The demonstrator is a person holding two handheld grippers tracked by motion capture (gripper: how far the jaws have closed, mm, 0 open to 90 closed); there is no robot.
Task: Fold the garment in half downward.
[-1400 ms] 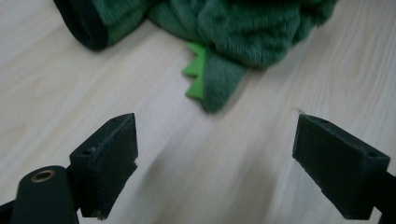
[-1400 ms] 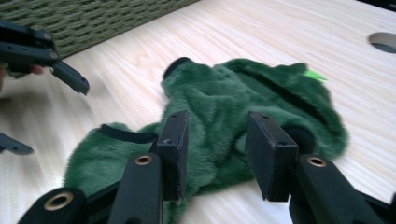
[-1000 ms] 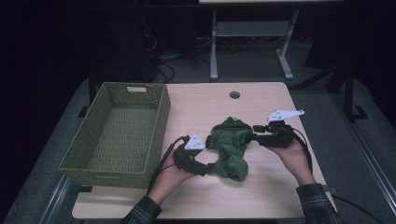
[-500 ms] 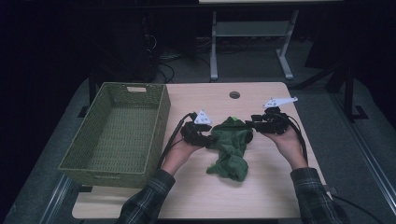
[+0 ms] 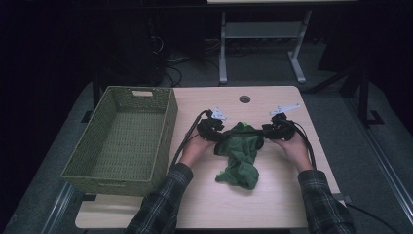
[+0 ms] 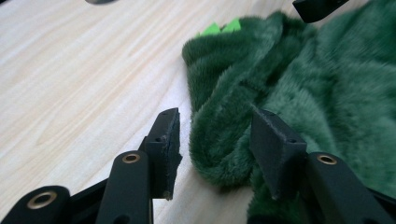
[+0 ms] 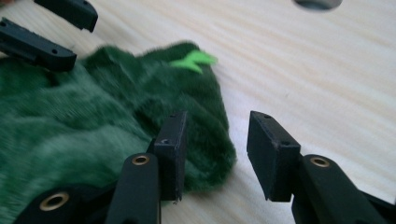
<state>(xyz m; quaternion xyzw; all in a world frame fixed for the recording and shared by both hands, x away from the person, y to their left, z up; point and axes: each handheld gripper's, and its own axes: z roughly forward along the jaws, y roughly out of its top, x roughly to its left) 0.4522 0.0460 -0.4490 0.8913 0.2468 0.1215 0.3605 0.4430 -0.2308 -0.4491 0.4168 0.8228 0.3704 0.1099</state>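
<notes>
— Standing here by the table (image 5: 272, 204), what do you make of the green thing?

— It's a dark green fleece garment (image 5: 241, 156), crumpled; it lies flat on the wood to the right of the woven basket (image 5: 165, 131), near it but not touching; its upper edge is level with the middle of the basket's long side, and the rest trails down toward the person. A small bright green tag (image 5: 246, 123) pokes out at the end that lies level with the basket's far half.

— And the two claws?

— The left gripper (image 5: 220, 136) sits between the basket and the garment, at the cloth's basket-side edge; the right gripper (image 5: 267, 132) is at the edge that faces away from the basket; they point at each other across the fleece.

— Has the left one got hold?

— Not that I can see; its jaws have just been closing, and a thick fold of fleece lies between them; one pad (image 6: 170, 140) stands a sliver clear of the fold, over bare wood; the other touches the pile; so they're apart, not clamped.

— The right?

— Apart as well; one pad (image 7: 173, 140) rests down on the fleece, the other (image 7: 271, 149) hangs over bare table; the garment's rounded hem reaches a little way into the gap and stops short of that second pad; nothing is pinched.

— Anything in the basket?

— Nothing that I can make out; beyond the garment, off the basket's far right corner, there's a round cable hole (image 5: 244, 99) in the tabletop.
</notes>
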